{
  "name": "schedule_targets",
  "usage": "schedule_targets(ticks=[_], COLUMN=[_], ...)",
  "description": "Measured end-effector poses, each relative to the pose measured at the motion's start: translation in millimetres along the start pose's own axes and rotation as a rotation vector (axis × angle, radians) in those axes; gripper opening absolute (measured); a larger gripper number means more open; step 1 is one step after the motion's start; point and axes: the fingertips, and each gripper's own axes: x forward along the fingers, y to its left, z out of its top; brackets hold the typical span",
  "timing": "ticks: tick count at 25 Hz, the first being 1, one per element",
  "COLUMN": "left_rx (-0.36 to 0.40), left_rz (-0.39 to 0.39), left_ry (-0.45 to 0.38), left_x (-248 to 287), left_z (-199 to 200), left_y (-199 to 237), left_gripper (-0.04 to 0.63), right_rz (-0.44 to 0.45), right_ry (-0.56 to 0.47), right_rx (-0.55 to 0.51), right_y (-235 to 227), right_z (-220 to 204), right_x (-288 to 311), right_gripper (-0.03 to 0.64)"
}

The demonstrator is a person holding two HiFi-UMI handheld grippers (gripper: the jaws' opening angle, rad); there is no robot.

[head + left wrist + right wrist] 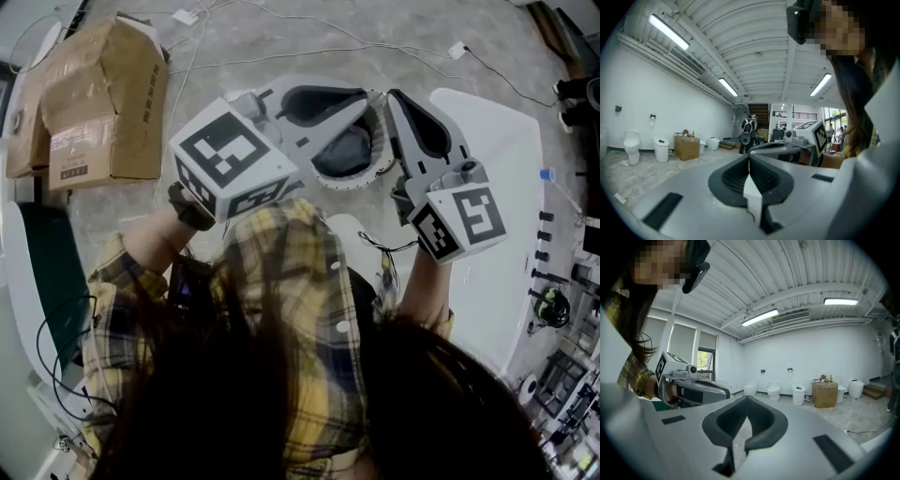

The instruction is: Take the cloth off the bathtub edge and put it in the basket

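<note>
Left gripper [749, 158], right gripper [746, 400] — jaws together, tips close; floor [309, 33] beyond.

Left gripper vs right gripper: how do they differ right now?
Left gripper faces the stairs; right gripper faces a toilet by the white wall. In the head view the left gripper points across to the right, the right gripper up the picture. Both are shut with nothing between the jaws.
</note>
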Motion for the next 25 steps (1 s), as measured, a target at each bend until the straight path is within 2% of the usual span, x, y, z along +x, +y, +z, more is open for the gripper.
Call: schedule_targets(ticks=[2, 7, 25], left_rx=[0.007, -0.033, -0.004], left_rz=[-0.005, -0.001, -0.012], left_ry=[0.000, -0.007, 0.008], left_x=[2.9, 2.2, 11.2], left_z=[0.8, -0.7, -5.7], left_y=[-1.6, 0.4, -4.9], left_gripper=[0.018, 0.018, 0.017], right_rz=[-0.001, 0.007, -0.001], right_ry=[-0.003, -0.003, -0.005], right_rx=[-0.005, -0.004, -0.011], right_y=[-1.4, 0.9, -3.9], right_z=[1.4, 1.1, -6.0], right_x=[-1.6, -0.9, -4.2], right_gripper=[0.015, 0.015, 0.015])
